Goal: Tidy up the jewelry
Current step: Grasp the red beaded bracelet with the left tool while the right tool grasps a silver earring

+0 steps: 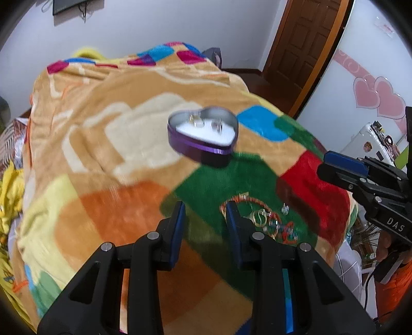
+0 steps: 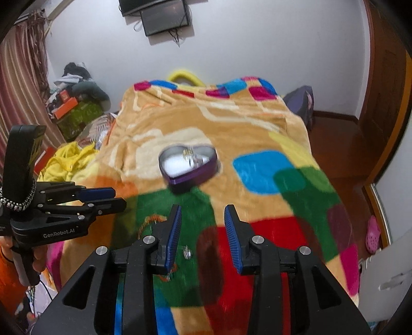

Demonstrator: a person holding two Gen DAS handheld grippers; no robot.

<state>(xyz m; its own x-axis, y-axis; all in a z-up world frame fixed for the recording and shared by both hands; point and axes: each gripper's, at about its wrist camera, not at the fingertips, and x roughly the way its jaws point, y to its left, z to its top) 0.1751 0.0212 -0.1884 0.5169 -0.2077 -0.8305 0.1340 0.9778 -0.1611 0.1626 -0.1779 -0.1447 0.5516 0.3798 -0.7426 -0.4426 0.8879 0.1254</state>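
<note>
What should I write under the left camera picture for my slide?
Open left gripper hovers over loose jewelry on a colorful blanket, heart-shaped tin beyond.

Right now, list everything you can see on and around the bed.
Blanket: one, multicoloured, covering the bed.
Heart box: one, purple, open, mid-blanket, small shiny pieces inside.
Bracelets: a tangled pile, orange and gold, count unclear, green patch near front edge.
Small ring: one, silvery, on green beside the pile.
Door: one, brown, far right.
Screen: one, black, on wall.
Left gripper: open, empty.
Right gripper: open, empty.
</note>
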